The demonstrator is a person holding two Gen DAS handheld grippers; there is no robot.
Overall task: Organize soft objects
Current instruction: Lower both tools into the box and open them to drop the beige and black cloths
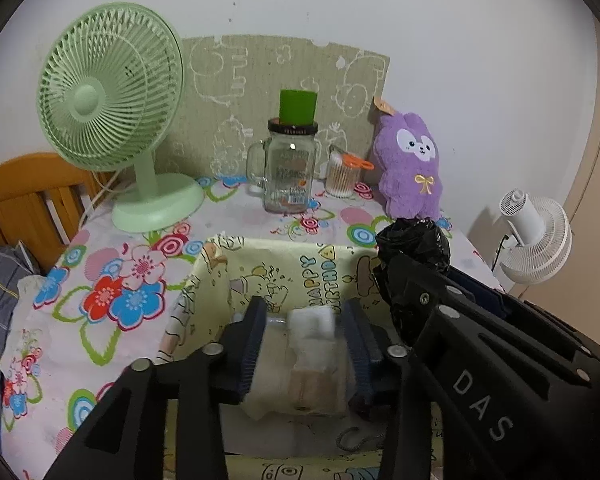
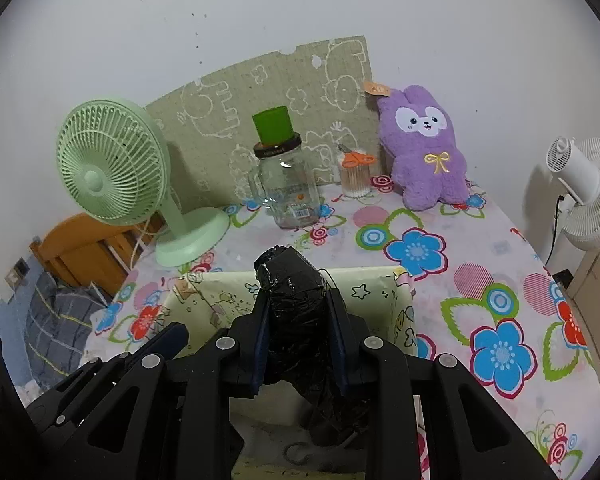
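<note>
Nearest to us, at six o'clock in the left wrist view, our left gripper (image 1: 304,344) has its fingers spread, with a white, blurred tissue pack (image 1: 314,344) in the gap between them; we cannot tell whether either pad touches it. It hangs over the yellow cartoon-print fabric bin (image 1: 260,272), whose far wall reads "HAPPY BIRTHDAY"

In the right wrist view, also at six o'clock, our right gripper (image 2: 300,340) is clamped on a black plastic-wrapped bundle (image 2: 296,300); both pads press its sides and its top sticks up past the fingertips. From the left camera the same bundle (image 1: 416,244) shows at three o'clock, over the bin's right rim

The bin (image 2: 380,288) sits on a table under a flowered tablecloth (image 2: 480,288)

Farther off, toward twelve o'clock, a glass mug jar (image 2: 290,196) stands with a green cup (image 2: 274,124) on its lid. Just right of it is a clear pot of cotton swabs (image 2: 354,180) with orange scissors (image 2: 358,159) on top. At one o'clock a purple plush bunny (image 2: 424,152) leans upright against the wall. At ten o'clock stands a green desk fan (image 2: 112,172)

At three o'clock, off the table, is a white fan (image 2: 580,192)
</note>
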